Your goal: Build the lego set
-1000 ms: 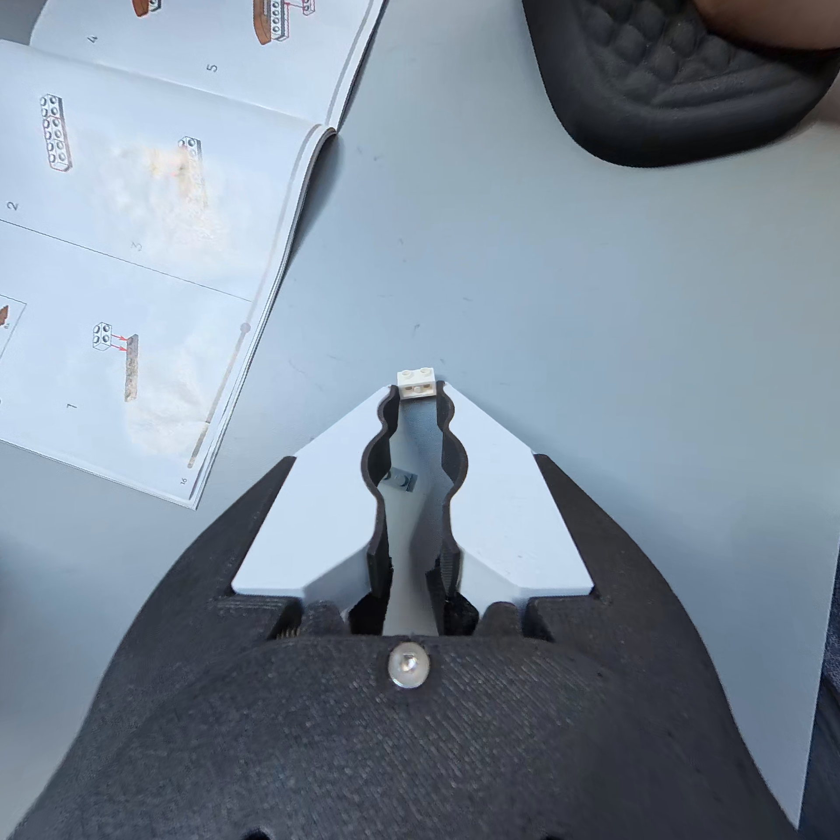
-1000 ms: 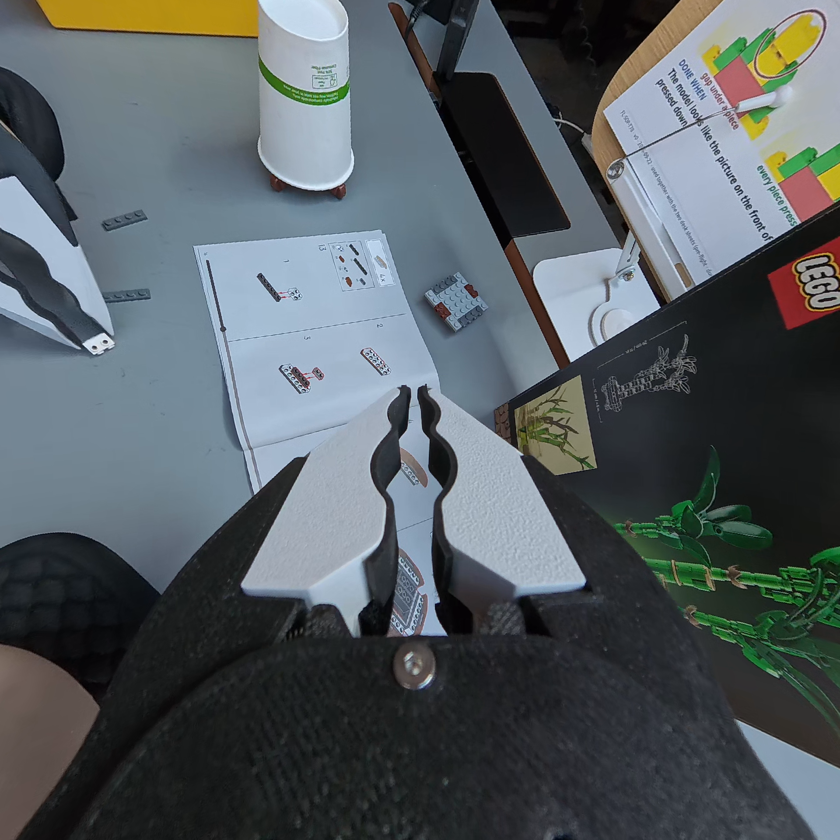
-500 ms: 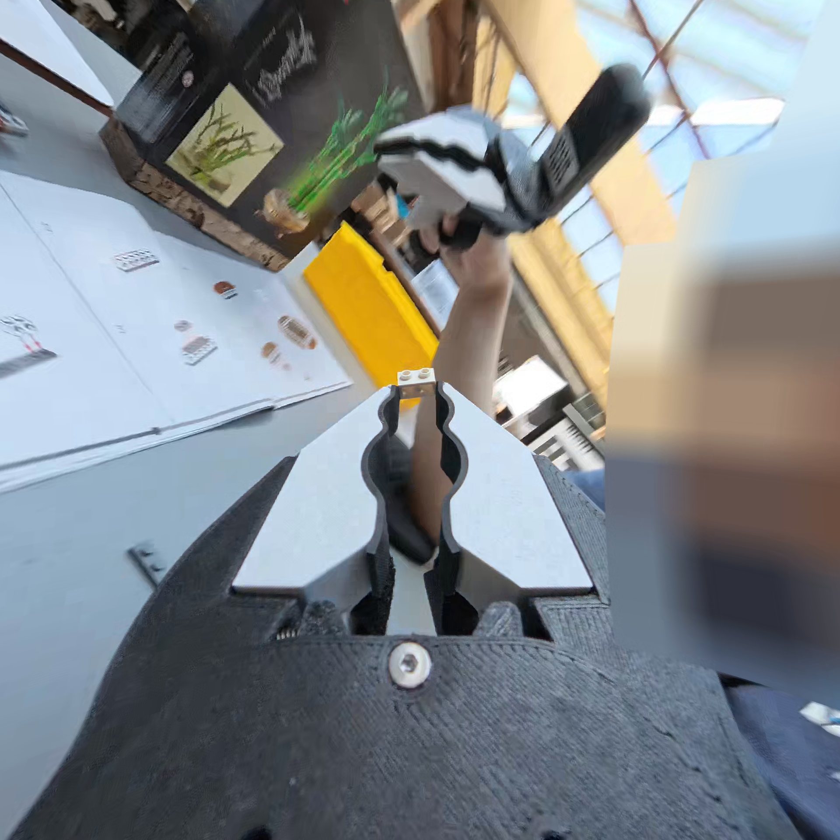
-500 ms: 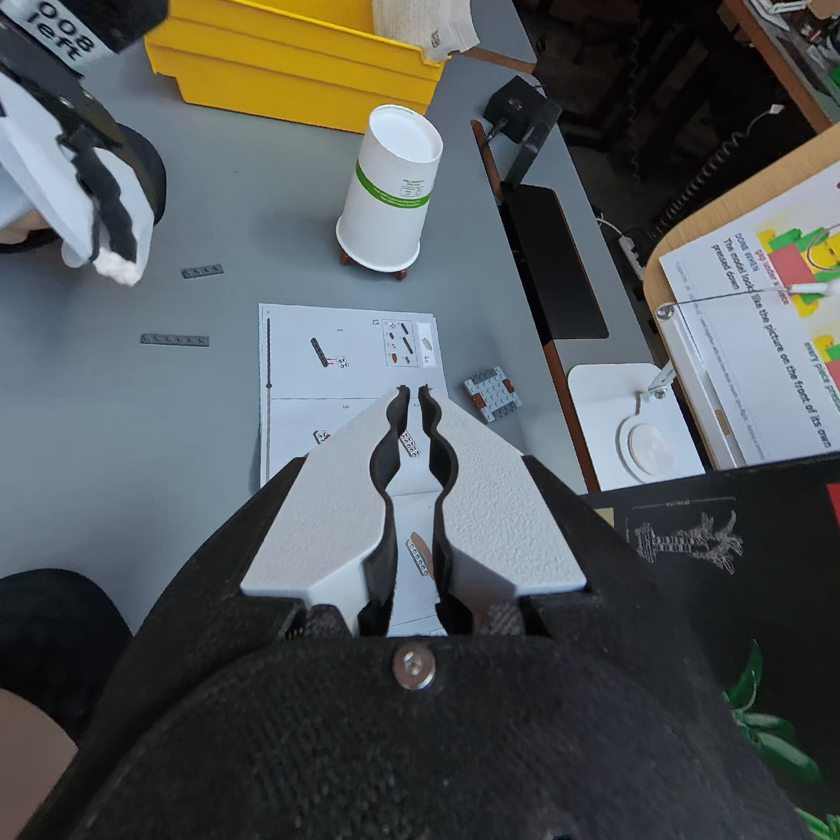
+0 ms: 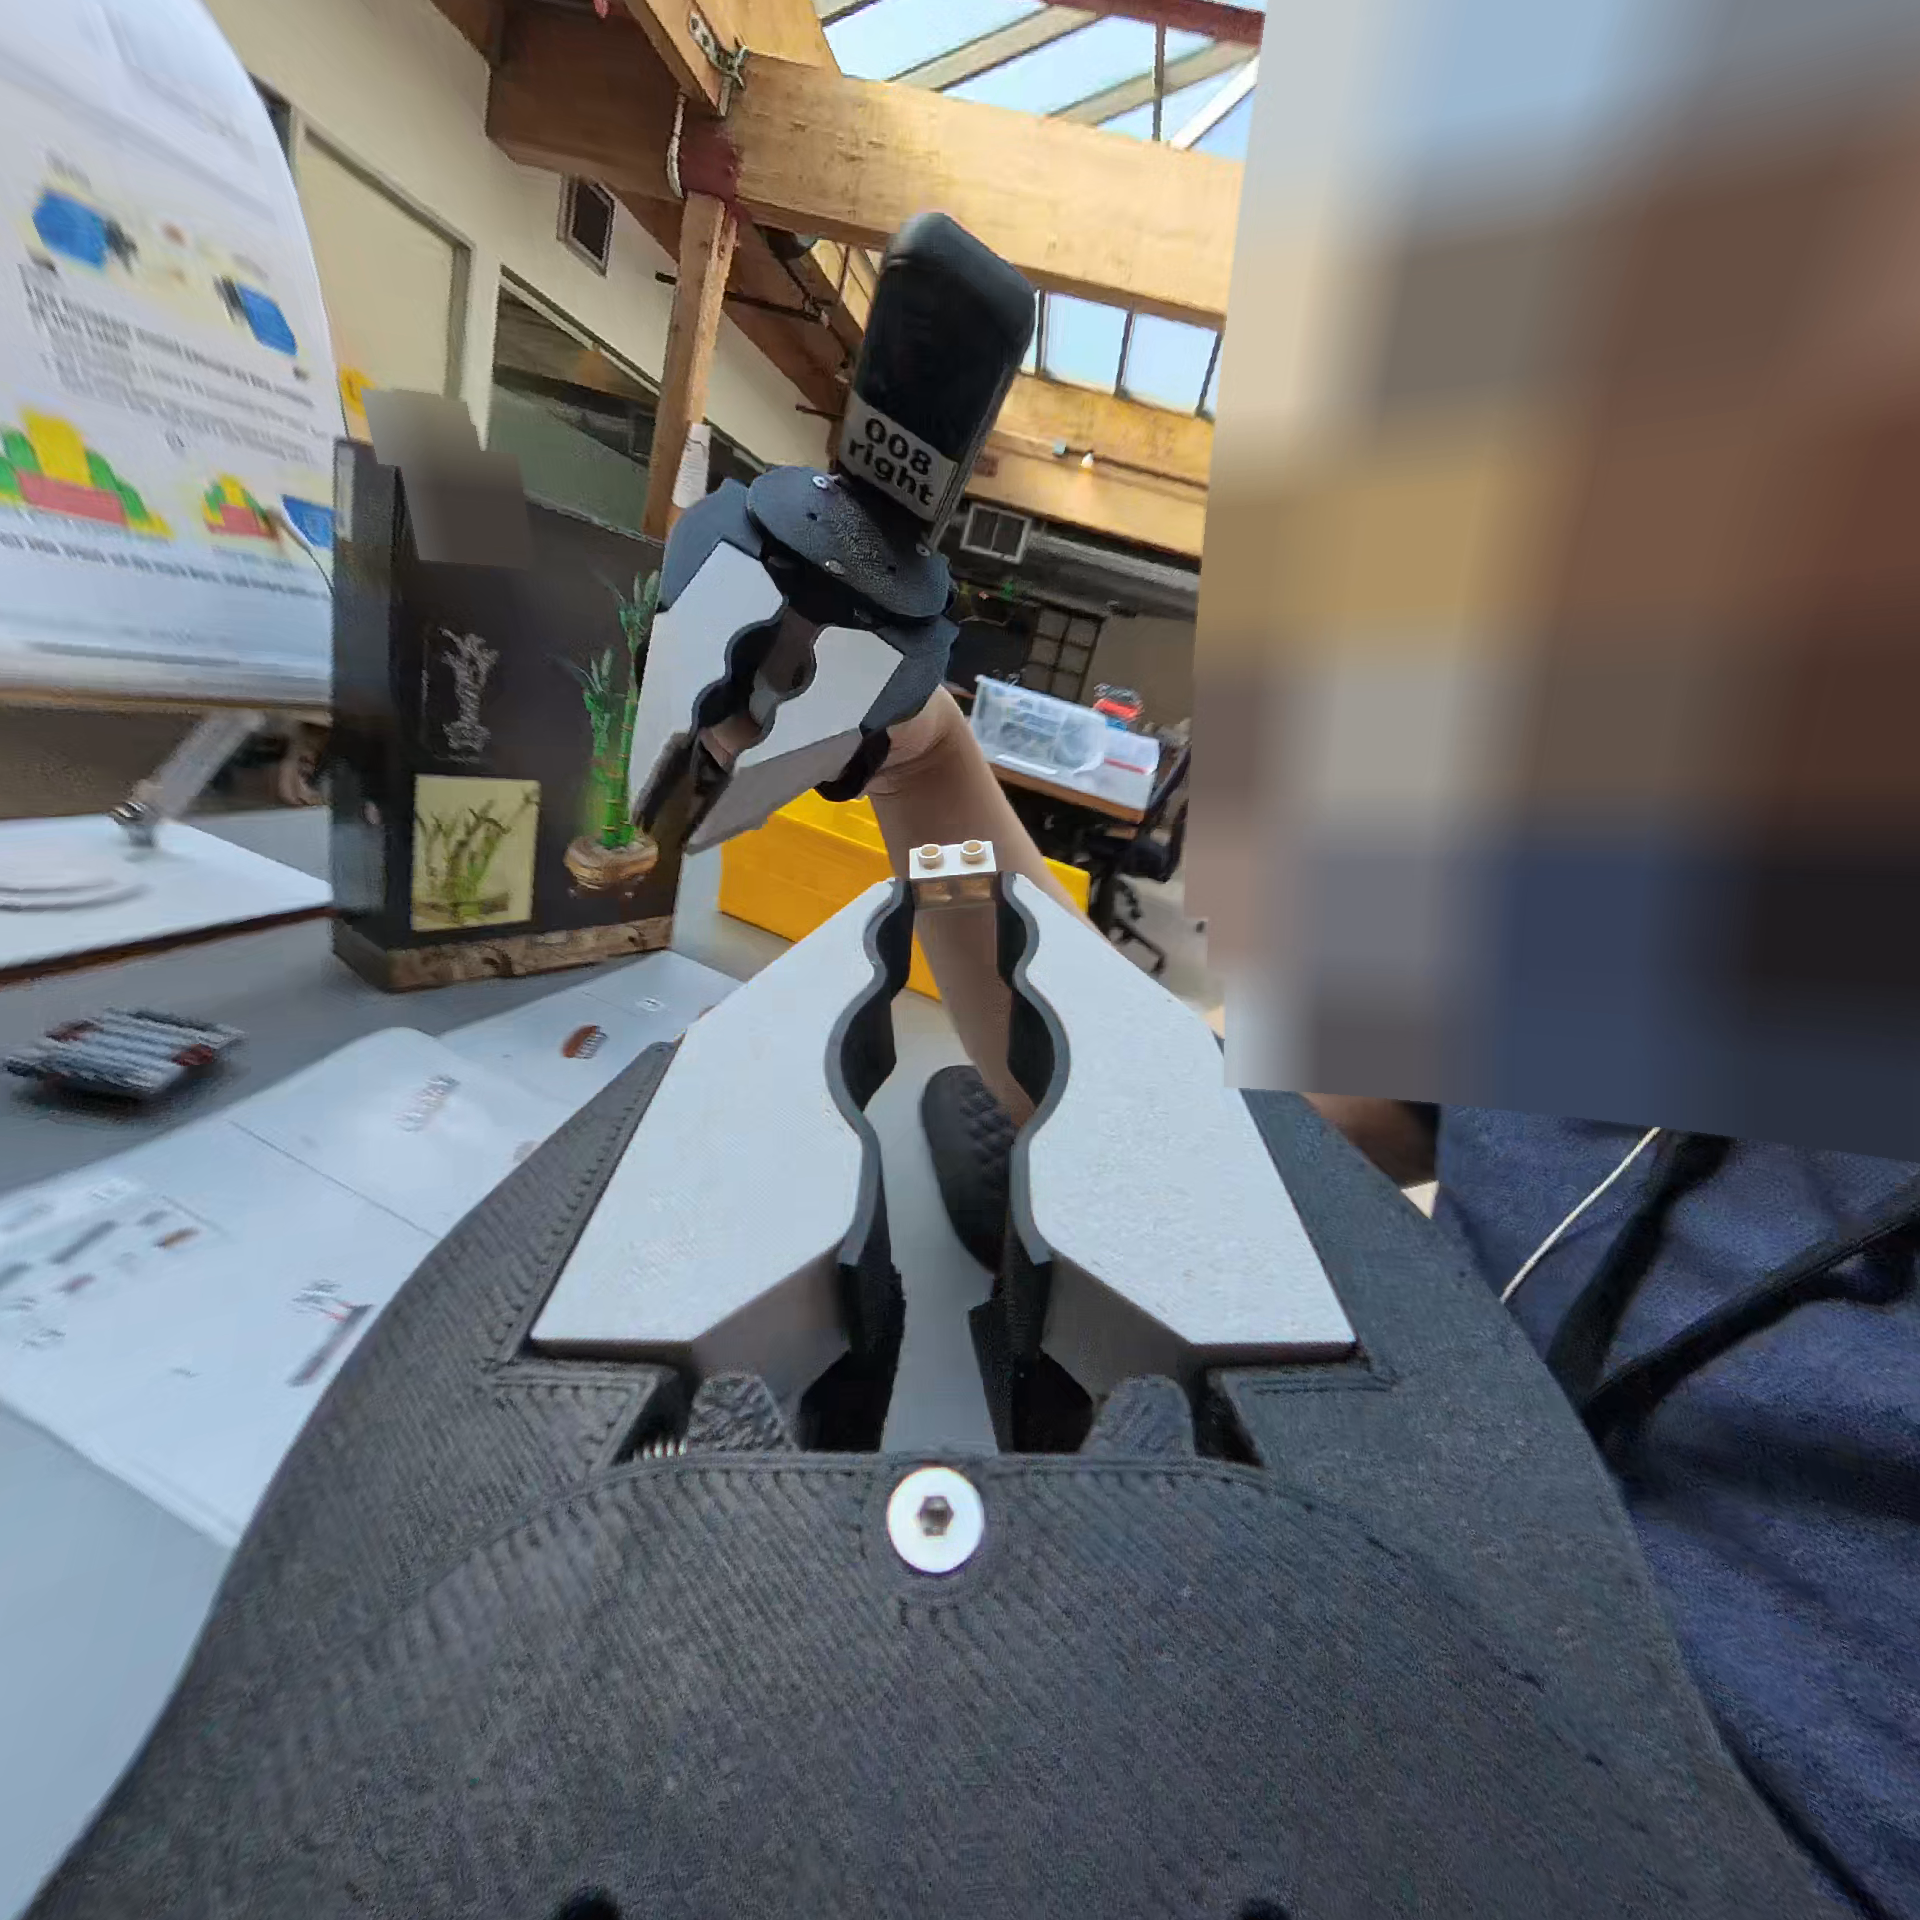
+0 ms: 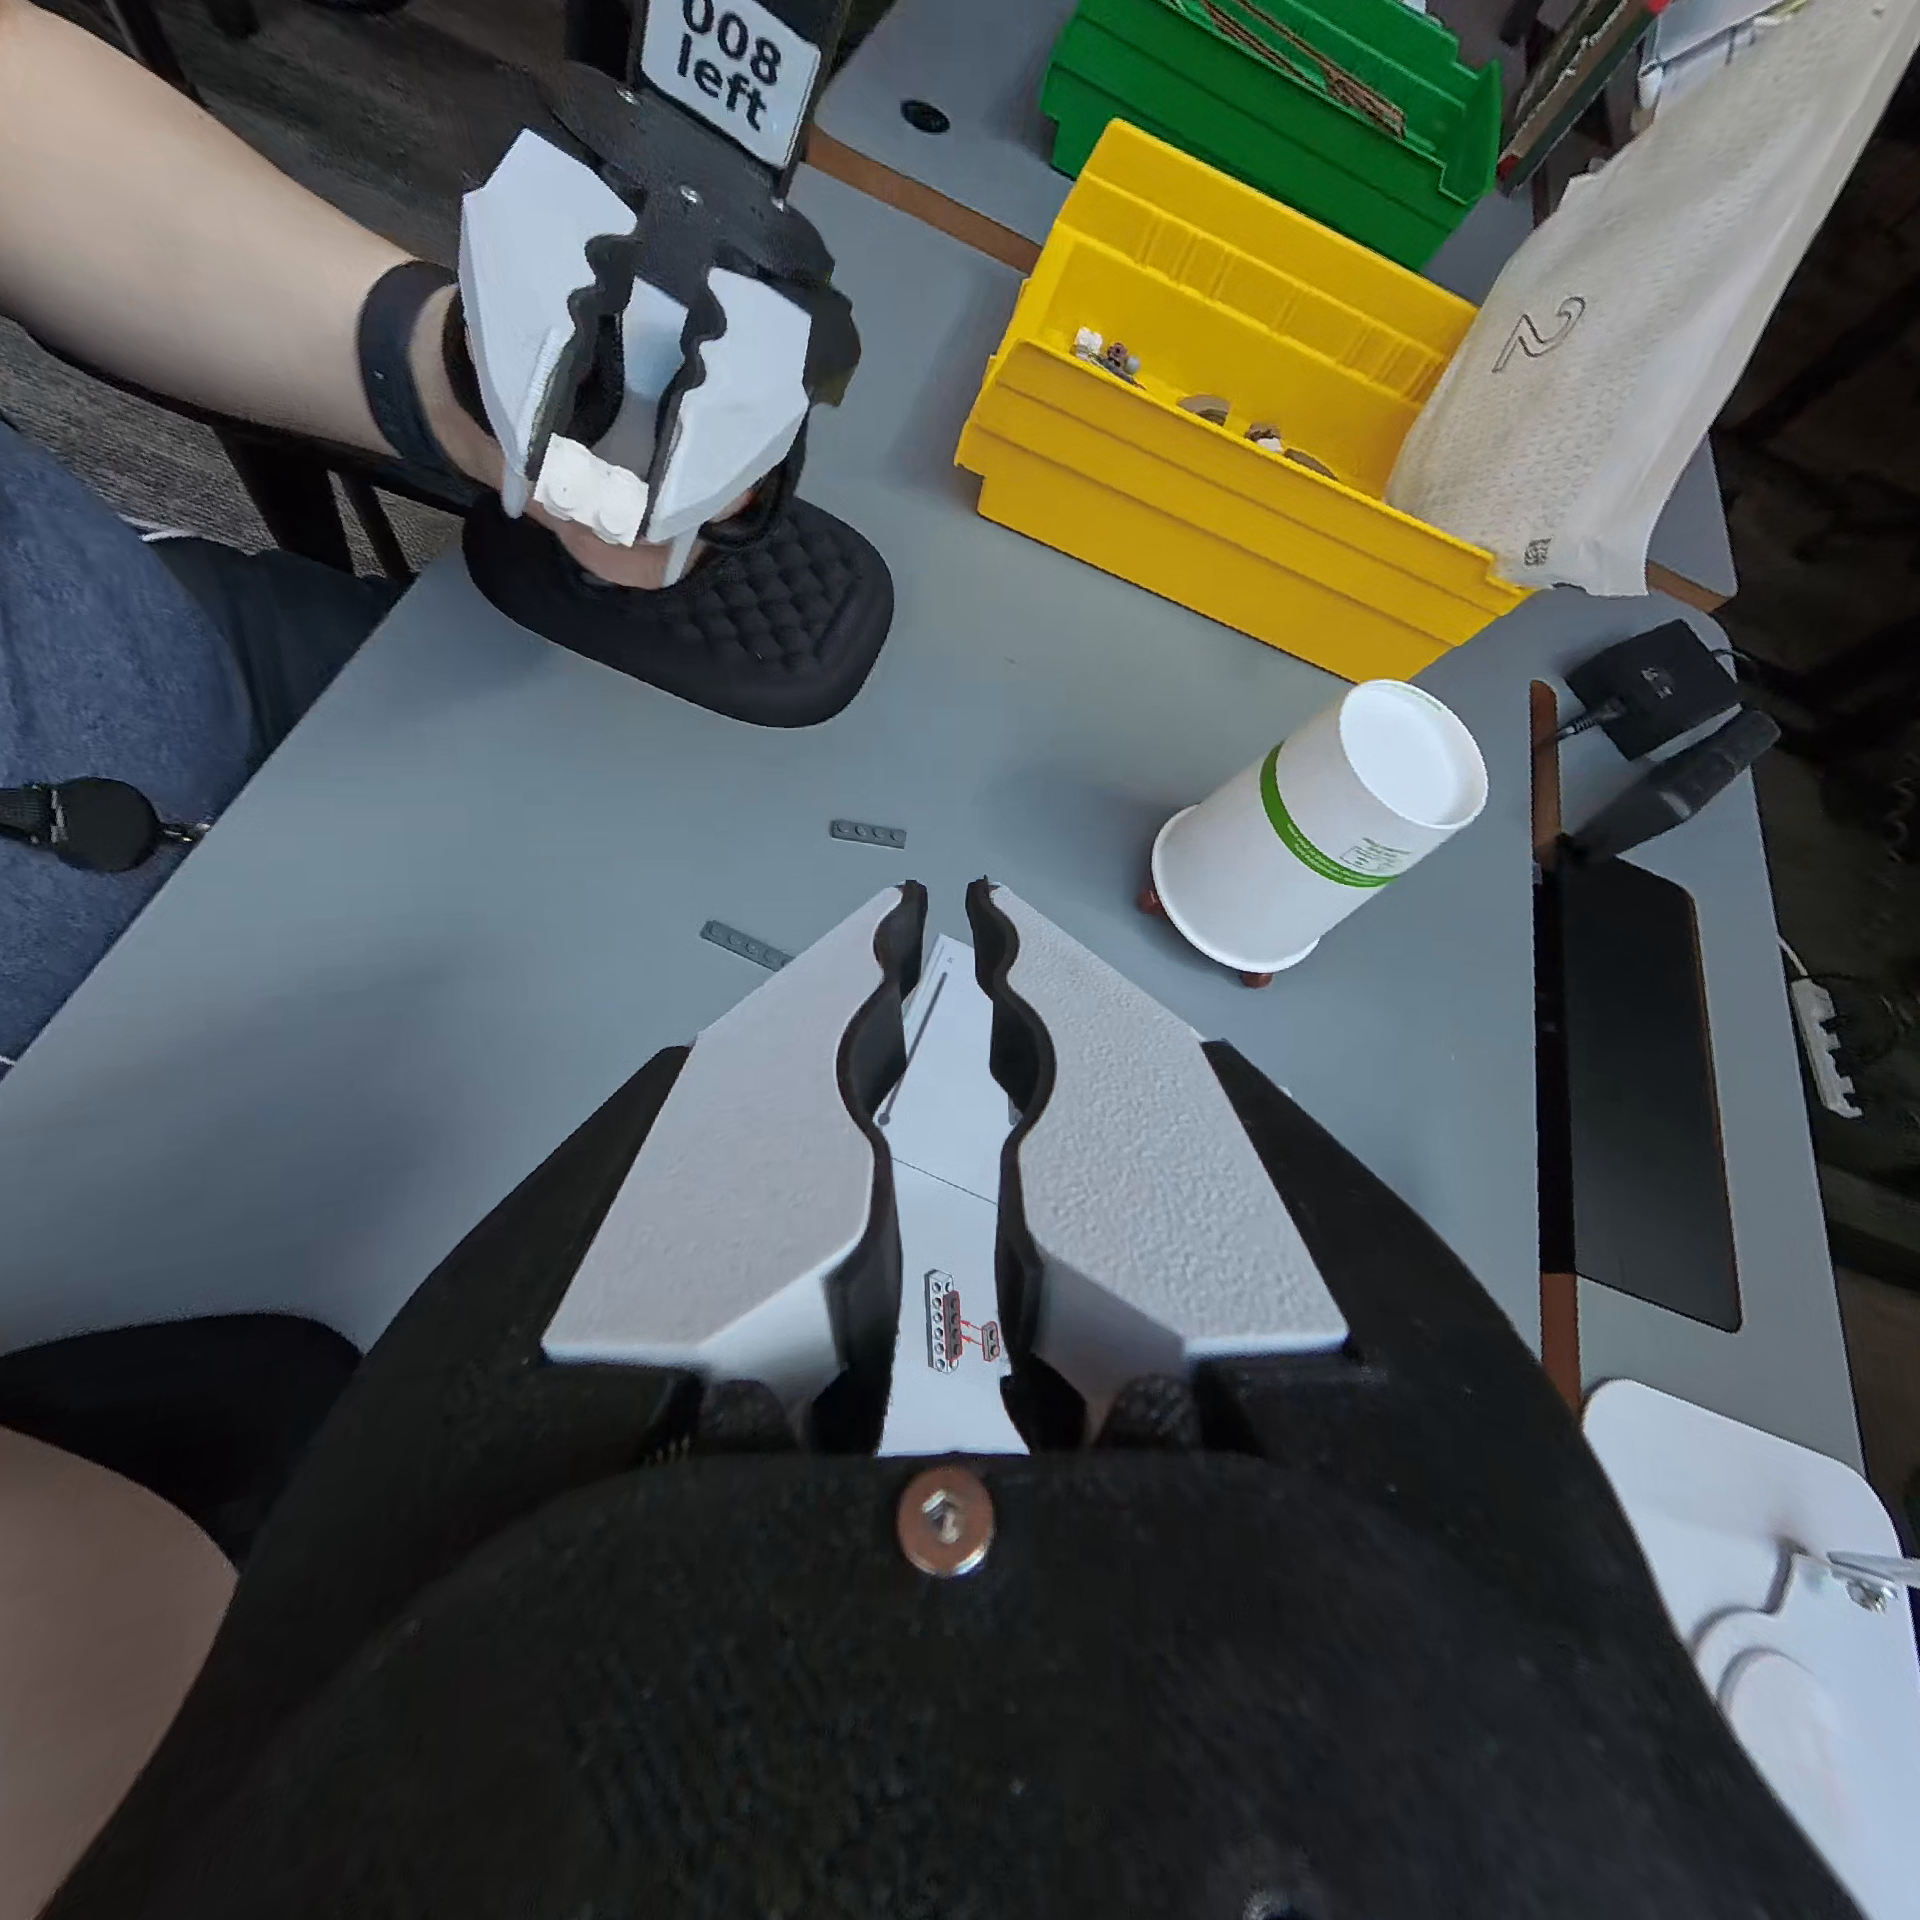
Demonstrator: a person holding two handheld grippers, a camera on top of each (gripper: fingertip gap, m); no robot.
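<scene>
My left gripper (image 5: 951, 896) is shut on a small white two-stud brick (image 5: 951, 871) held at its fingertips, raised above the table. It also shows in the right wrist view (image 6: 592, 499), with the white brick (image 6: 587, 494) between its tips. My right gripper (image 6: 945, 894) is shut and empty, with only a thin slit between the tips, and hovers over the open instruction booklet (image 6: 951, 1049). In the left wrist view the right gripper (image 5: 675, 821) hangs in the air ahead, pointing down and left. Two thin grey plates (image 6: 868, 834) (image 6: 743, 943) lie on the grey table.
An upside-down paper cup (image 6: 1320, 821) stands over small brown pieces. A yellow bin (image 6: 1226, 468) with loose parts, a green bin (image 6: 1278, 114) and a black pad (image 6: 727, 634) are at the back. The set's box (image 5: 488, 748) and a small grey assembly (image 5: 125, 1049) are near the booklet. There is about 9 cm between the tips of the two grippers.
My left gripper has lifted off the table and tilted up to face the right gripper, still holding the white brick. My right gripper has risen and swung toward the left one.
</scene>
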